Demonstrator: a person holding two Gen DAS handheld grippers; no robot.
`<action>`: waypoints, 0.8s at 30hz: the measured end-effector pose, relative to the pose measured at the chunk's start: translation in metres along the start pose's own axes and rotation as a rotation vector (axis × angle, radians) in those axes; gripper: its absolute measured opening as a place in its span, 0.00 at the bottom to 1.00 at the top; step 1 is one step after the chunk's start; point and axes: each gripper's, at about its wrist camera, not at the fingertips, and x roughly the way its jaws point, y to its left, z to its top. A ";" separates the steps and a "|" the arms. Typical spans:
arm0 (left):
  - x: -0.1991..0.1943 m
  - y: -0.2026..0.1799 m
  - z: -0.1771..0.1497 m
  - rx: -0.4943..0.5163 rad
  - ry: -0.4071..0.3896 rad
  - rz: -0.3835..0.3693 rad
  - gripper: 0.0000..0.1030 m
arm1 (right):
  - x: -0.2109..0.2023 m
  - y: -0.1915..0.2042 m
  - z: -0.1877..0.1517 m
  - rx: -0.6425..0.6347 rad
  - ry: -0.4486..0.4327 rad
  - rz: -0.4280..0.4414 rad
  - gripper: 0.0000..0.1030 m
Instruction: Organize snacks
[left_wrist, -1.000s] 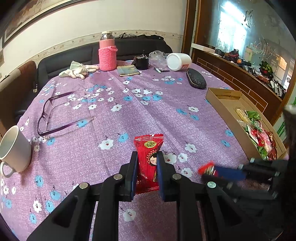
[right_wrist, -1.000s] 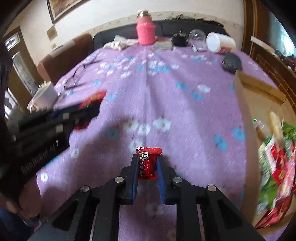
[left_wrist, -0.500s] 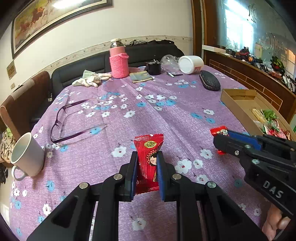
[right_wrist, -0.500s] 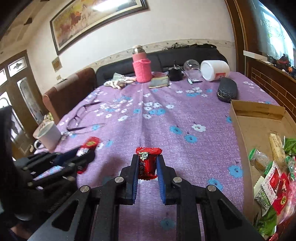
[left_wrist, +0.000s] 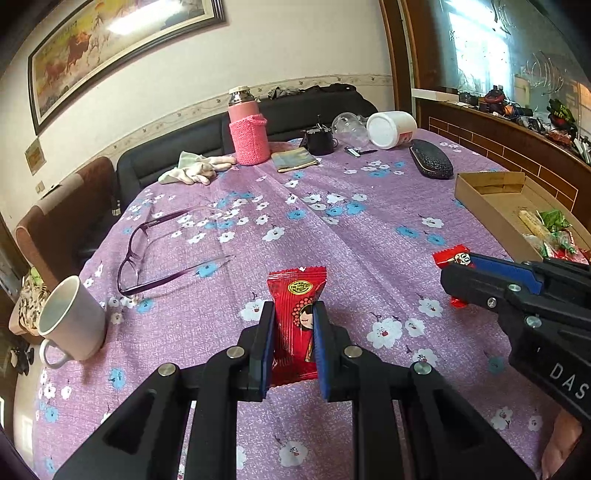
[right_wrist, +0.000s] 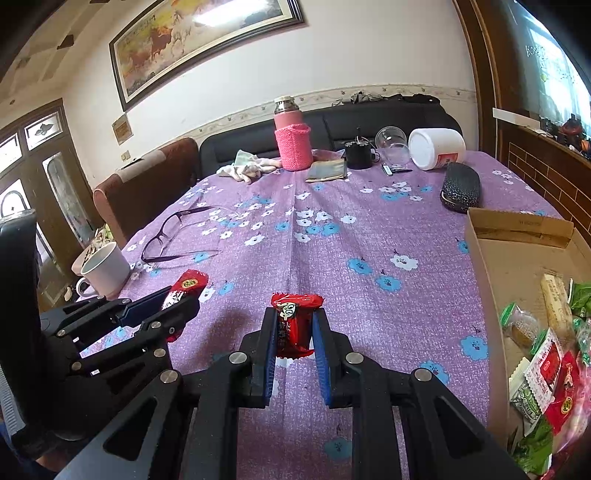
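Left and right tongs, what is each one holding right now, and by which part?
Left tongs pinch a tall red snack packet across its lower half. Right tongs pinch a small red wrapped candy across its middle.

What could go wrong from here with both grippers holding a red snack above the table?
1. The right gripper pinches only the lower part of its small packet; the slippery wrapper might slide out before it reaches the box.
2. The box's near end is already piled with snacks, so a packet dropped there could spill over the rim.
3. The left gripper, holding the tall packet, must cross toward the box and could bump the right gripper.
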 end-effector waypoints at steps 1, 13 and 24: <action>0.000 0.000 0.000 0.002 -0.003 0.005 0.18 | 0.000 0.000 0.000 0.001 0.000 0.002 0.19; 0.002 -0.001 0.000 0.010 0.001 0.008 0.18 | 0.005 -0.006 0.001 0.016 0.013 -0.017 0.19; 0.002 -0.002 0.000 0.006 -0.003 0.021 0.18 | 0.004 -0.011 0.001 0.028 0.006 -0.024 0.19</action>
